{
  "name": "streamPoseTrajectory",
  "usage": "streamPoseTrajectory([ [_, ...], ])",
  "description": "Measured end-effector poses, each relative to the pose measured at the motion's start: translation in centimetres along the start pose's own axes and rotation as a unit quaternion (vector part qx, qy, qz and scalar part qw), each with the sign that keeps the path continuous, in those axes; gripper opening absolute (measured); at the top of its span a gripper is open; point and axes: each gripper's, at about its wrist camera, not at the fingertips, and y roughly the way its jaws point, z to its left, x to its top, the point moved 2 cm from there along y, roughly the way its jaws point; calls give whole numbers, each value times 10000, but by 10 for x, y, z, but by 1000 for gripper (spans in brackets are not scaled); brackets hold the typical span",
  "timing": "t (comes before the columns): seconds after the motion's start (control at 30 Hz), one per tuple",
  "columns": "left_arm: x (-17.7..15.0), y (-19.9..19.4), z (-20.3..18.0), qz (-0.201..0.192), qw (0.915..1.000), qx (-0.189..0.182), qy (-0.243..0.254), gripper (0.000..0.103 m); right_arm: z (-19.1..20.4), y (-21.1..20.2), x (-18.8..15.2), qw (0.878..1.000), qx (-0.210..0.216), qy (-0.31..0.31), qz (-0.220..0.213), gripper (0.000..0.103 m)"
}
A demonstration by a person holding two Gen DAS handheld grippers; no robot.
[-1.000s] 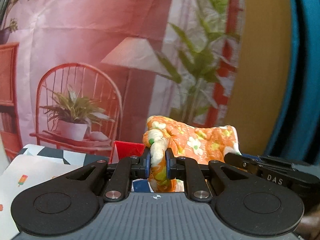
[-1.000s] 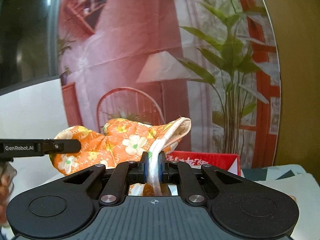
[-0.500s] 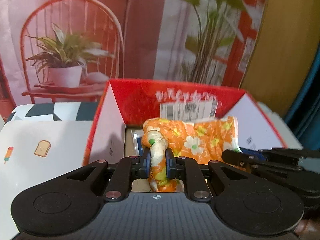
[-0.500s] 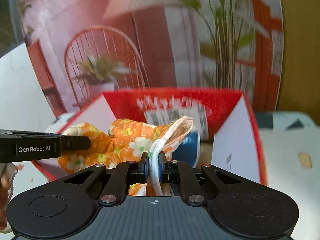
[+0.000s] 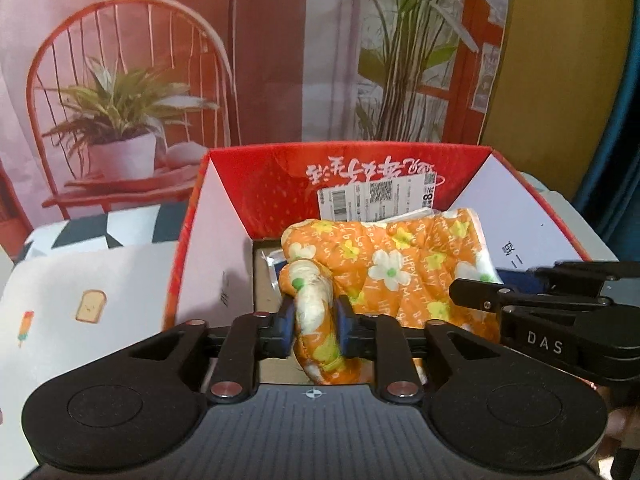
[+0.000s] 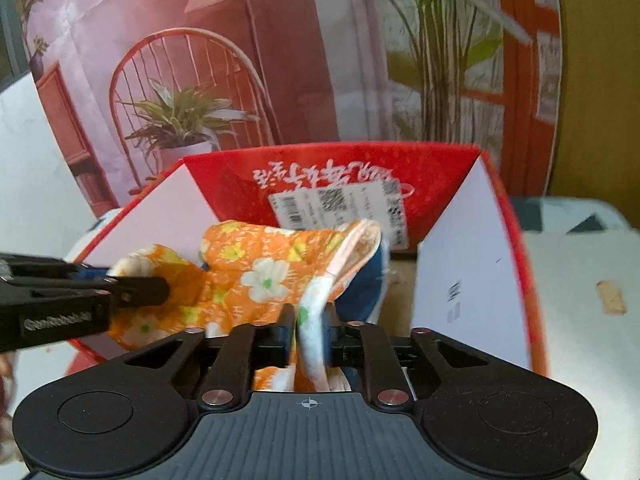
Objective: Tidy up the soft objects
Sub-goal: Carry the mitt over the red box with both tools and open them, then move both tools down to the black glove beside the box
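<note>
A printed backdrop [image 5: 168, 60] showing a red chair, a potted plant and a lamp is seen filling the upper part of both views, from nine o'clock round to two o'clock. Below it, a patterned table cover [image 5: 80, 280] with toast and ice-lolly motifs is spread at eight o'clock in the left wrist view. A red cardboard box [image 5: 272, 184], open at the top with white inner flaps and a shipping label on its far wall, is placed at the centre of both views (its printed lettering appears upside down).

An orange floral padded cloth [image 5: 384, 264] is held over the box opening, stretched between the two grippers, and something blue is glimpsed beneath it at its right end in the right wrist view; what it is cannot be told.

The left gripper [image 5: 314, 322] is found at six o'clock of its own view, with a rolled end of the cloth between its blue pads; its jaws have just been opening, and the fabric is still touched on both sides. The right gripper [image 6: 308, 330] is set likewise at six o'clock of its view, and a white-edged hem of the cloth passes between its pads; its jaws have also just been opening, though contact with the fabric is kept.
</note>
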Motion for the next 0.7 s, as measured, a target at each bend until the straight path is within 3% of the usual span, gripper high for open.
streamPoseTrajectory([
  [0.03,0,-5,2,-82,10000,-26,-9,43,1,-4,0,9999,-85,-104,-86,29],
  [0.1,0,-16,5,-301,9995,-27,-43,68,3,-11,-1,9993,-209,-243,-206,40],
  [0.17,0,-26,7,-466,9989,-39,-49,77,3,-20,-2,9985,-271,-317,-356,67],
  [0.27,-2,-42,10,-665,9977,-66,-66,95,3,-35,-3,9964,-379,-426,-627,91],
  [0.33,-5,-53,12,-810,9967,-71,-74,98,3,-45,-4,9947,-432,-452,-821,102],
  [0.7,-38,-95,2,-1070,9940,-63,-235,100,11,-82,-15,9918,-382,-354,-1171,103],
])
